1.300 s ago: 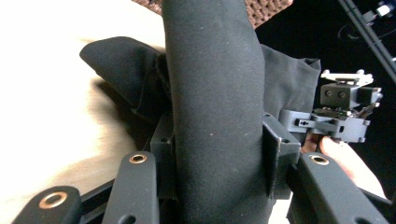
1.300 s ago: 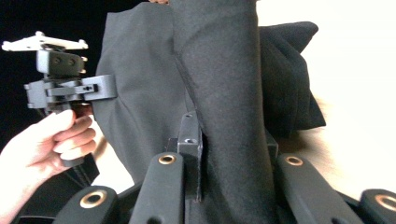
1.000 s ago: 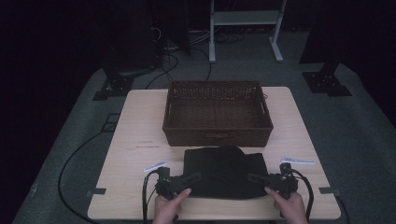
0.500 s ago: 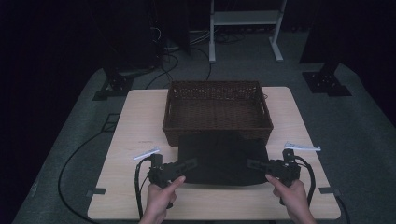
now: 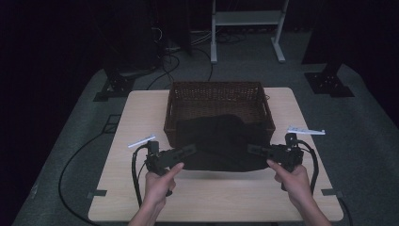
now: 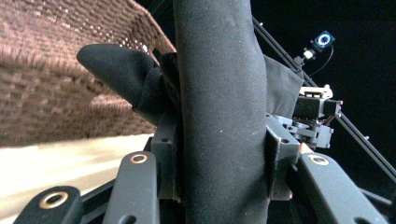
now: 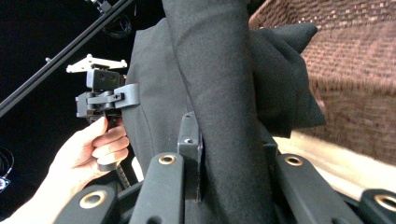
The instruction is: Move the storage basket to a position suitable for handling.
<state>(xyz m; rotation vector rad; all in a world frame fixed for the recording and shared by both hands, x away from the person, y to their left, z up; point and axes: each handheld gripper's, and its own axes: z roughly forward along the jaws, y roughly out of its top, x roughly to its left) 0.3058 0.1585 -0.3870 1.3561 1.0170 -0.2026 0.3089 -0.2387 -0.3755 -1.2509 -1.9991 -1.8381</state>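
A folded black cloth [image 5: 221,141] hangs in the air between my two grippers, its far edge over the front rim of the brown wicker basket [image 5: 214,96]. My left gripper [image 5: 190,150] is shut on the cloth's left end, and its own view has the thick black cloth [image 6: 219,116] pinched between the jaws. My right gripper [image 5: 251,149] is shut on the right end, where the cloth [image 7: 219,107] fills the gap between its jaws. Beside the cloth in each gripper view rises the basket wall [image 6: 56,84] [image 7: 359,88].
The basket stands at the back middle of the light wooden table [image 5: 141,117]. A white strip [image 5: 141,141] lies left of the basket and another white strip [image 5: 306,130] lies to its right. Cables trail off the table's left side onto the grey floor.
Both grippers have lifted the black cloth off the table's front and carried it away from the person, so its far edge now overlaps the basket's front rim.
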